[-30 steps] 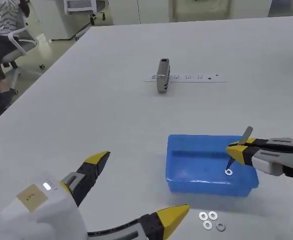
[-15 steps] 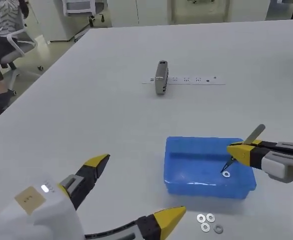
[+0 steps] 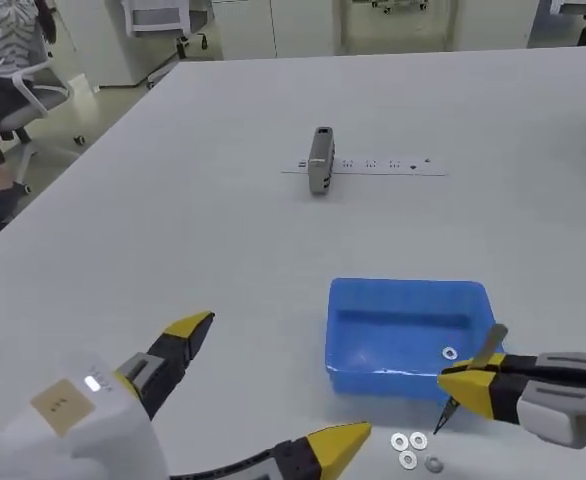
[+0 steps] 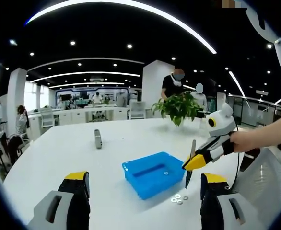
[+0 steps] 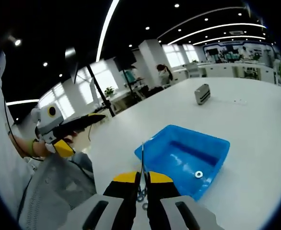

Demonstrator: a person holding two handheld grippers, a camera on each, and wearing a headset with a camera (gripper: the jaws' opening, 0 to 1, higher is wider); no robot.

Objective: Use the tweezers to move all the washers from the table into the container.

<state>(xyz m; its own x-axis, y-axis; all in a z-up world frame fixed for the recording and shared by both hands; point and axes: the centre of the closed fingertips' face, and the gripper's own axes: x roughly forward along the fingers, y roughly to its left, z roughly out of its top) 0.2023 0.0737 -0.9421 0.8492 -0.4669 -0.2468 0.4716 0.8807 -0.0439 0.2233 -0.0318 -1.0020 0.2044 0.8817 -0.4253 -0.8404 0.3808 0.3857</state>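
Nearest, the left claw (image 3: 285,375) hangs over the bare bench (image 3: 173,230), jaws wide apart and holding nothing. Just beyond it, four washers (image 3: 417,438) lie on the bench in a tight cluster, close in front of the container's near wall. The right claw (image 3: 463,385) is pressed together on the tweezers (image 3: 445,412), whose tips point down just beside the cluster. Whether the tips touch a washer is too small to tell. Behind sits the blue container (image 3: 353,345) with one washer (image 3: 450,353) already inside. Farther back is a white power strip (image 3: 383,166) with a grey adapter (image 3: 320,160) on it.

The main risk, as I judge it, is the crowding. Tips coming down on one washer could nudge or flick its neighbours away. A thin, flat washer pinched at its edge could also slip free before it clears the wall.
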